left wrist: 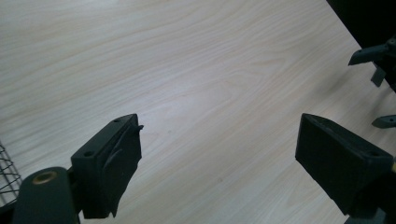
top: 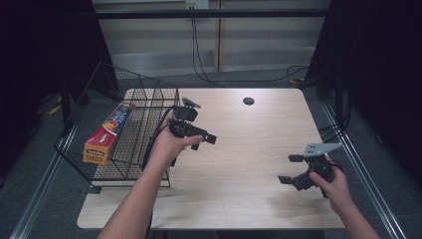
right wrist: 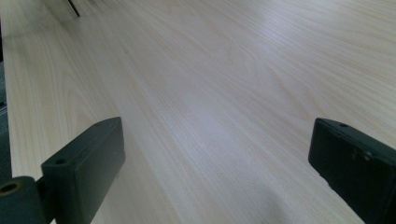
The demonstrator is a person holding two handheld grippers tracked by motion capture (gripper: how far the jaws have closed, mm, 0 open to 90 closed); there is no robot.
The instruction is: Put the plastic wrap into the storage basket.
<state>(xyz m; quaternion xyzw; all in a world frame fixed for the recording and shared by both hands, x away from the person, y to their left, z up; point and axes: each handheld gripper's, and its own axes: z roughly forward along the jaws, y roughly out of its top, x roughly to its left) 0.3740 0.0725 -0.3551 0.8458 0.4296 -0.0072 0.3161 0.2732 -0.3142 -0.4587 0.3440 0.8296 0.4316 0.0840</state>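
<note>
Nearest the lens in the high view, at the bottom of the frame, I see two forearms coming up over the near edge of the table (top: pixel 239 199). At lower right, my right hand (top: pixel 334 185) holds the right gripper (top: pixel 291 169) just above the pale wood, with its grey three-cornered plate on top. Its jaws stand wide apart with nothing between them; in the right gripper view the two black jaws frame bare wood grain, the right gripper (right wrist: pixel 217 168) pointing across the table (right wrist: pixel 210 70).

Farther in, left of centre, my left hand (top: pixel 171 142) holds the left gripper (top: pixel 205 140) above the table, aimed toward the right of the frame. In the left gripper view its jaws are also spread wide and empty, the left gripper (left wrist: pixel 219 163) over plain table (left wrist: pixel 187 60), with parts of the other gripper at the right edge.

Beyond that hand, at the left side of the frame, a black wire basket (top: pixel 149 104) sits on the table's left end and overhangs it. A long red and orange box (top: pixel 107 133) lies inside along its left side.

At the far middle of the table I see a small dark round hole (top: pixel 248 101).
</note>
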